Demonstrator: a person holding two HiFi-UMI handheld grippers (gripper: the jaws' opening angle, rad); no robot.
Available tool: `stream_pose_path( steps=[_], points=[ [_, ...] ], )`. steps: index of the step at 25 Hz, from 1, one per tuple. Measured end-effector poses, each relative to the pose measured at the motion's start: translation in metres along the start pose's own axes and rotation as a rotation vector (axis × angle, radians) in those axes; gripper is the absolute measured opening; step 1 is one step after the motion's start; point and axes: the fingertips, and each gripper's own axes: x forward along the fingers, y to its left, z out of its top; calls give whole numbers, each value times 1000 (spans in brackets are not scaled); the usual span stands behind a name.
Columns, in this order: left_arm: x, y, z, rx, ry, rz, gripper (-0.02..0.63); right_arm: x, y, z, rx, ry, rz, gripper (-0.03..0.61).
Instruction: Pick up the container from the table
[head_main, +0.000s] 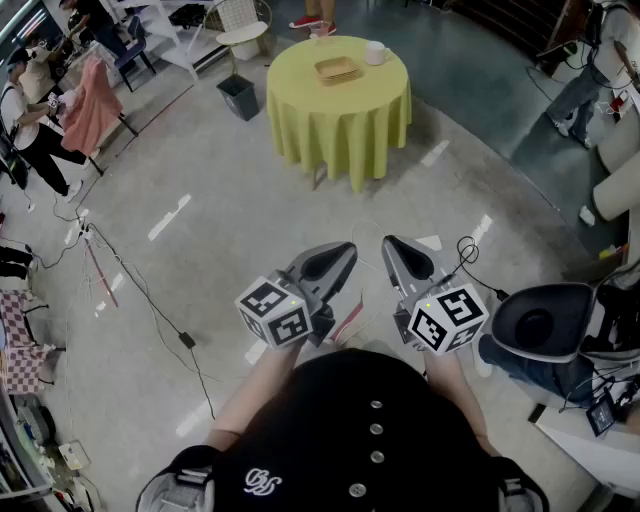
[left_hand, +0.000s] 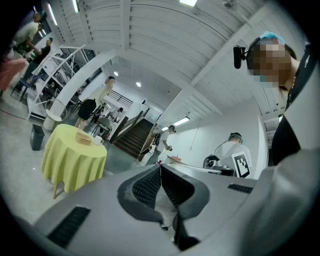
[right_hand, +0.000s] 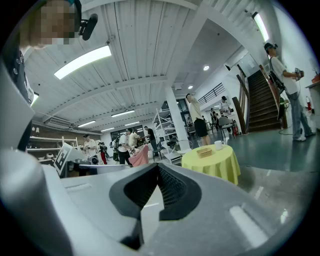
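The container (head_main: 337, 69) is a shallow tan tray on a round table with a yellow cloth (head_main: 345, 125), far ahead across the floor, next to a white mug (head_main: 376, 52). My left gripper (head_main: 343, 252) and right gripper (head_main: 393, 245) are held side by side close to the person's body, both shut with nothing between the jaws. In the left gripper view the container (left_hand: 83, 137) and the table (left_hand: 70, 160) lie far off to the left of the shut left gripper (left_hand: 160, 168). From the right gripper view the container (right_hand: 204, 151) sits small, right of the shut right gripper (right_hand: 158, 168).
A dark bin (head_main: 239, 97) stands beside the table and a white chair (head_main: 243, 32) behind it. Cables (head_main: 150, 305) run over the floor at left. A black office chair (head_main: 545, 320) is at right. People stand around the room's edges.
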Motion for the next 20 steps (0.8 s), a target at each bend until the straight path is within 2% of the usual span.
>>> stream_pose_path(
  steps=[6, 13, 20],
  points=[
    [14, 8, 7, -5, -27, 20, 14, 8, -10, 5, -12, 5, 22, 0],
    [2, 11, 5, -6, -31, 36, 14, 12, 7, 0, -24, 24, 57, 0],
    [11, 10, 1, 6, -35, 30, 14, 9, -6, -1, -45, 10, 20, 2]
  ],
)
